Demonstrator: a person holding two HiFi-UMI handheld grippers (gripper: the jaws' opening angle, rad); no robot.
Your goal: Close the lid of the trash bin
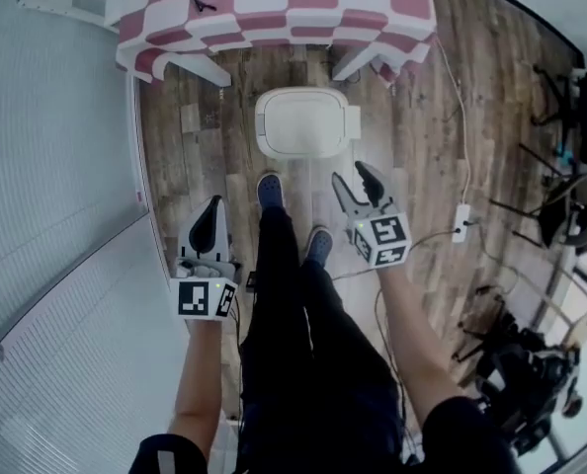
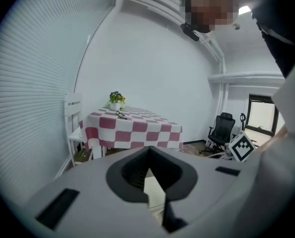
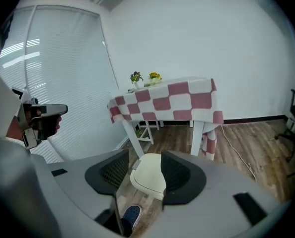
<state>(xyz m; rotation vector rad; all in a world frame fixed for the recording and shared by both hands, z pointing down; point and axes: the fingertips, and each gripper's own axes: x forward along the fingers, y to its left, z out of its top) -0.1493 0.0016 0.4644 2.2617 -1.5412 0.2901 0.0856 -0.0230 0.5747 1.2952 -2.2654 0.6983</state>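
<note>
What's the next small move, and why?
Probably none at the bin: the trash bin lid already lies flat and shut. The left gripper and right gripper are both clear of it, the right's jaws apart and empty. I'd just bring both hands to rest.

Trash bin (image 3: 146, 175) partly behind jaws

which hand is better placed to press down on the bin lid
Likely right. The right gripper sits nearer the bin, fingers open and aimed at it; the left gripper hangs farther off to the side.
</note>
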